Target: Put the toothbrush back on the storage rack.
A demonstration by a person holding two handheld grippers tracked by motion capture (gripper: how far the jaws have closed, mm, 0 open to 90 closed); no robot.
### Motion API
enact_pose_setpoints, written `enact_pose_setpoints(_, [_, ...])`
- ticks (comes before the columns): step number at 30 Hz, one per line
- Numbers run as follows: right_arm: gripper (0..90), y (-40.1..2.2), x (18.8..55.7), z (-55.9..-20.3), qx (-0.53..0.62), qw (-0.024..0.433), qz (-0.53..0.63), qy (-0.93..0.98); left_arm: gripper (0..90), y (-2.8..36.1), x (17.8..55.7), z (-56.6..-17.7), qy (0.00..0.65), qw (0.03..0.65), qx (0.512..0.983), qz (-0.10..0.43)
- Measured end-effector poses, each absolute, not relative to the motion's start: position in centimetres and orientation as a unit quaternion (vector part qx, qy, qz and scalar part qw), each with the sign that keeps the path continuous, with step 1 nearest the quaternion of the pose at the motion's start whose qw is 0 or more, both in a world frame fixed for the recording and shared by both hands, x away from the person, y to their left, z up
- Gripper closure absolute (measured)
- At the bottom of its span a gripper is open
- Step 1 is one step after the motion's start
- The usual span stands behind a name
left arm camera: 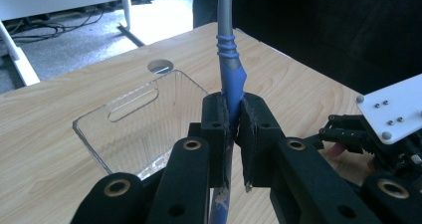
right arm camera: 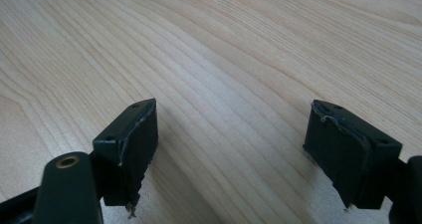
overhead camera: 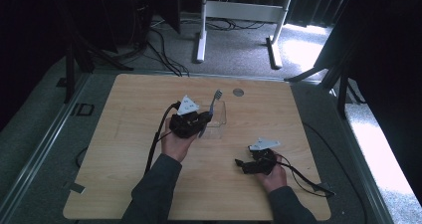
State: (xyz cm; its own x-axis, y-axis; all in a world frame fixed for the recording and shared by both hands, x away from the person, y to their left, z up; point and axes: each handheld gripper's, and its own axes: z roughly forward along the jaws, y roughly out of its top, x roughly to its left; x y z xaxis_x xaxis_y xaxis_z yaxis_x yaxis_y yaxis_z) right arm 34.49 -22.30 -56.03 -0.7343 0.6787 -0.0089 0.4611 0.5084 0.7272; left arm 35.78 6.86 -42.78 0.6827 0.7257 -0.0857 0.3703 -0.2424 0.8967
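My left gripper (overhead camera: 203, 121) (left arm camera: 231, 109) is shut on a fork (overhead camera: 214, 103) with a blue handle (left arm camera: 230, 72) and a grey metal neck. The fork stands nearly upright, tines up, just at the near edge of a clear plastic container (overhead camera: 219, 118) (left arm camera: 130, 120) that rests on the wooden table (overhead camera: 139, 134). The container looks empty. My right gripper (overhead camera: 242, 164) (right arm camera: 231, 134) lies low over the table near the front right, open, with bare wood between its jaws. The right gripper's grey plate (left arm camera: 395, 109) also appears at the right edge of the left gripper view.
A round grommet hole (overhead camera: 238, 92) (left arm camera: 160, 66) sits in the table behind the container. Cables trail off both grippers over the table's front. Beyond the far edge are a white desk frame (overhead camera: 239, 15) and floor cables.
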Motion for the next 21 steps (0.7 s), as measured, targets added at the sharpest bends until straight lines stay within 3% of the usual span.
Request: enact_pose_setpoints(21, [20.6, -22.3, 34.5, -56.0, 0.334, 0.148, 0.367, 0.856, 81.9, 6.7, 37.0, -42.5, 0.368, 0.529, 0.743, 0.183])
